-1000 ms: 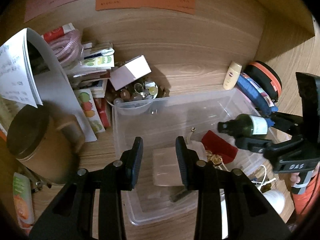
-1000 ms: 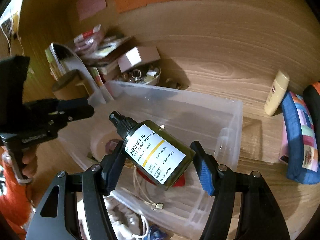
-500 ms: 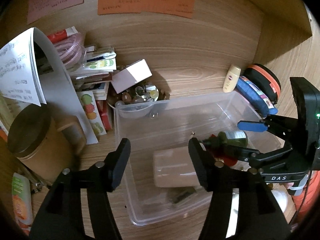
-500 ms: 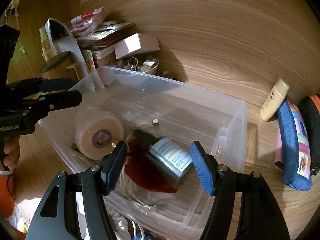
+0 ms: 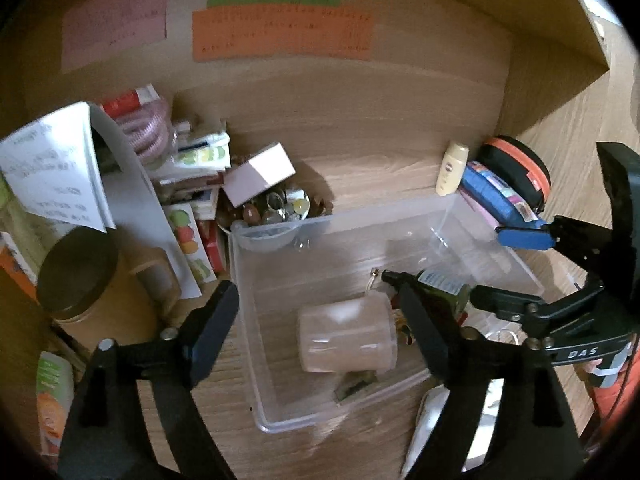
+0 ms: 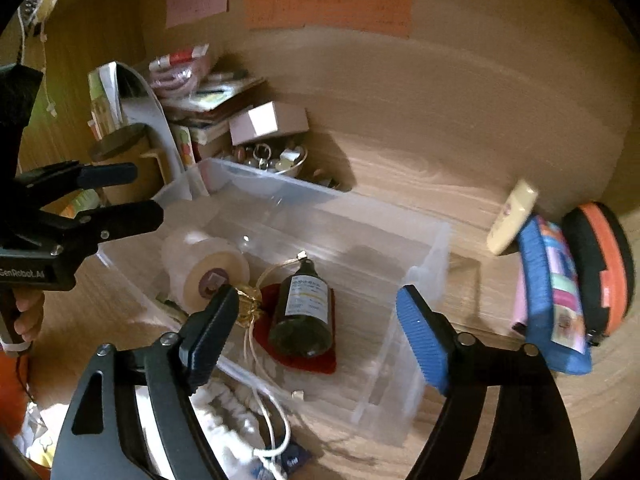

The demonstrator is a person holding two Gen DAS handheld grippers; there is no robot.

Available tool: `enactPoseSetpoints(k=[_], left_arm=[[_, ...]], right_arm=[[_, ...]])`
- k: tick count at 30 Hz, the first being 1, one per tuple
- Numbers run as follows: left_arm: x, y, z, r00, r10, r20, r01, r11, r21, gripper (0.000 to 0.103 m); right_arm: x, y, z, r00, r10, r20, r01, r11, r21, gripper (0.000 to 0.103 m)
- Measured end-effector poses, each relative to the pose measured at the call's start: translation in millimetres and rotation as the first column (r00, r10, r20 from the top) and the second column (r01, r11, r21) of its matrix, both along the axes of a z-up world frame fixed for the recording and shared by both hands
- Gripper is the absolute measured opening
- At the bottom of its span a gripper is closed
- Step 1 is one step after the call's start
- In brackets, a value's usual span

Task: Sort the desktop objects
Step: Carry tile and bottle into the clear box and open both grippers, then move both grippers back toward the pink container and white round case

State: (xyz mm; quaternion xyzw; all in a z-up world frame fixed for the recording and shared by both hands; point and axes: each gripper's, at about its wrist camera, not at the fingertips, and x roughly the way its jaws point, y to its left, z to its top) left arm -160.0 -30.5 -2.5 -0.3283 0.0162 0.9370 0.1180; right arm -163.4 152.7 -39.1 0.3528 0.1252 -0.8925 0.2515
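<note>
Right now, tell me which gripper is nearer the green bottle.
Right. The right gripper is opening just above the green bottle in the bin; the left gripper is opening over the tape roll beside it.

I count one clear plastic bin [image 6: 424,240] on the desk [image 6: 420,152]. In it I see one dark pump bottle [image 6: 302,312], one roll of tape [image 6: 208,268] and one red pad [image 6: 296,356]. Beside it: one cream tube [image 6: 512,218], one blue pouch [image 6: 552,296], one orange-trimmed case [image 6: 604,268], one pink box [image 6: 268,122], one lidded jar [image 5: 76,276]. Three coloured notes [image 5: 280,34] hang on the back panel.
</note>
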Motion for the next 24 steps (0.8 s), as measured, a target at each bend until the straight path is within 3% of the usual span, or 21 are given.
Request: enactPoseSetpoints(k=[10, 20, 24], left_arm=[[40, 1, 16, 0.998, 0.044, -0.049, -0.047, 0.998, -0.043, 0.098], [82, -2, 15, 0.996, 0.087, -0.026, -0.088, 0.996, -0.02, 0.099], [96, 1, 6, 0.995, 0.102, -0.001, -0.102, 0.995, -0.011, 0.099]], right_arm=[[35, 29, 22, 0.998, -0.067, -0.009, 0.067, 0.996, -0.059, 0.089], [93, 48, 34, 0.995, -0.074, -0.066, 0.068, 0.994, -0.088, 0.09], [109, 51, 32, 0.993, -0.077, -0.087, 0.07, 0.995, -0.077, 0.098]])
